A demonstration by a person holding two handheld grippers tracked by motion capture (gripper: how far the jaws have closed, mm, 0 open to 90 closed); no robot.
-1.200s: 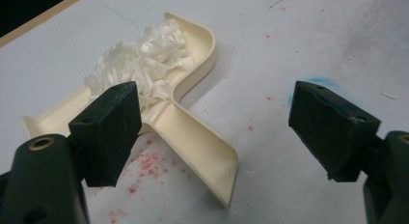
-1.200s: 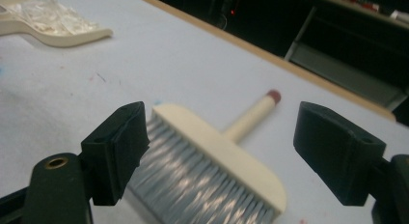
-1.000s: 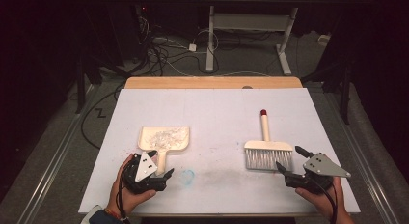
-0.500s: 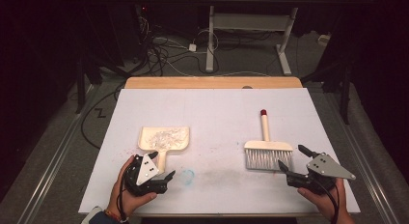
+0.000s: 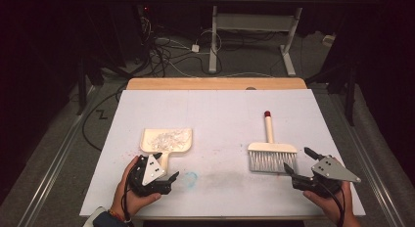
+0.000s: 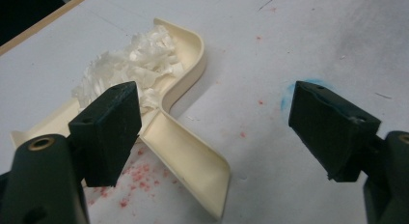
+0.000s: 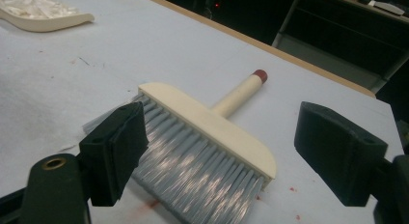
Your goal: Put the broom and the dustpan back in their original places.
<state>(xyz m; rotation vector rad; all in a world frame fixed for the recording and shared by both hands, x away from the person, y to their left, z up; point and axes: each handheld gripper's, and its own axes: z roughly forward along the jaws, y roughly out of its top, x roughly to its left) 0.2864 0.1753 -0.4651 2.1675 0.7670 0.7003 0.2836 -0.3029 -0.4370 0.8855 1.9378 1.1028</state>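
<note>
1. Little has shifted since the earlier frames — the right tool (image 5: 297, 163) has eased a touch nearer the brush (image 5: 272, 156), while the left tool (image 5: 166, 167) sits as before beside the dustpan (image 5: 166, 141).
2. Both tools are released, jaws spread wide and grasping nothing.
3. Left tool: its jaws straddle the dustpan's handle (image 6: 188, 163), which lies flat on the surface (image 5: 220, 114). I judge it best to close squarely on the handle and keep the pan level so the white shreds (image 6: 132, 64) stay in.
4. Right tool: the brush lies just ahead, bristles (image 7: 193, 173) toward it — the round handle (image 7: 238, 96) looks the surer grip.
5. Count: two tools, one dustpan, one brush, one heap of shreds, scattered red specks (image 6: 140, 178).
</note>
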